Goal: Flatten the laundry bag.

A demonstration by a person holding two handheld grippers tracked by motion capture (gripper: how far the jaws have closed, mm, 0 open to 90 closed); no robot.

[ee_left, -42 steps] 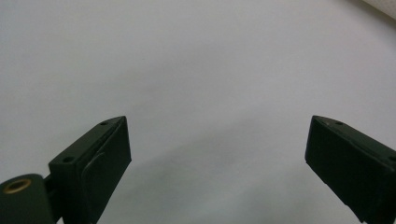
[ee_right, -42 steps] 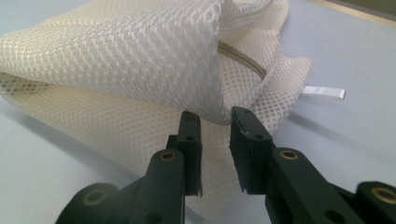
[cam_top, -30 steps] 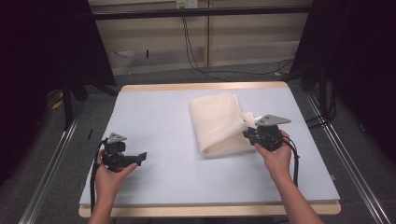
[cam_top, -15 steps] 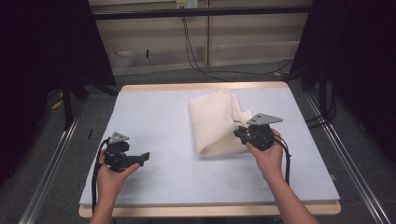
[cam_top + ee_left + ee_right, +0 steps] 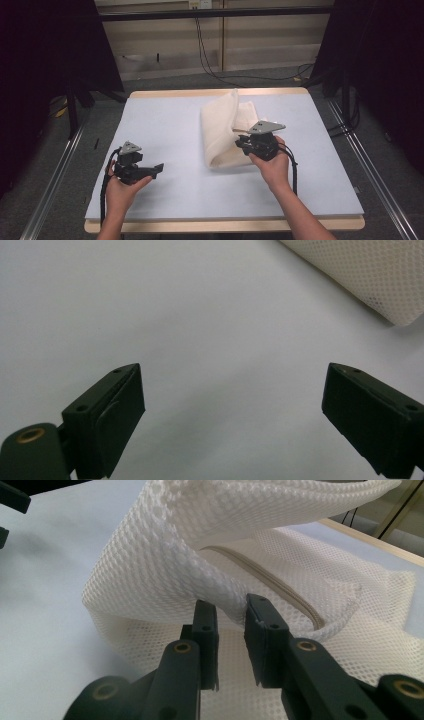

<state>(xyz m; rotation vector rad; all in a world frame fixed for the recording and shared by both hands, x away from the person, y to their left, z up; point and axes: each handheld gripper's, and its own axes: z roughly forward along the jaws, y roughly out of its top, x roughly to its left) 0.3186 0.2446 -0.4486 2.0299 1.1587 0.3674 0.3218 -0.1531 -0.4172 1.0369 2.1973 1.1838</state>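
A white mesh bag (image 5: 220, 135) lies on the pale blue table (image 5: 165, 115), right of centre. My right gripper (image 5: 245, 142) is shut on the bag's right edge and holds that layer raised, so it stands in a fold above the rest. In the right gripper view the mesh (image 5: 165, 555) passes between the nearly closed jaws of the right gripper (image 5: 231, 625), and a beige zipper (image 5: 270, 580) runs behind them. My left gripper (image 5: 157, 169) is open near the front left, pointing right. In the left gripper view it (image 5: 230, 385) holds nothing, and a corner of the bag (image 5: 370, 275) lies beyond it.
Metal rails run along the floor at the left (image 5: 50, 185) and right (image 5: 370, 165) of the table. Black cables (image 5: 210, 55) hang down the wall behind it. Dark curtains stand at both sides. Bare tabletop lies between the two grippers.
My right gripper has moved left with the bag's edge, and the lifted layer has risen and leaned over to the left. The left gripper has hardly moved.
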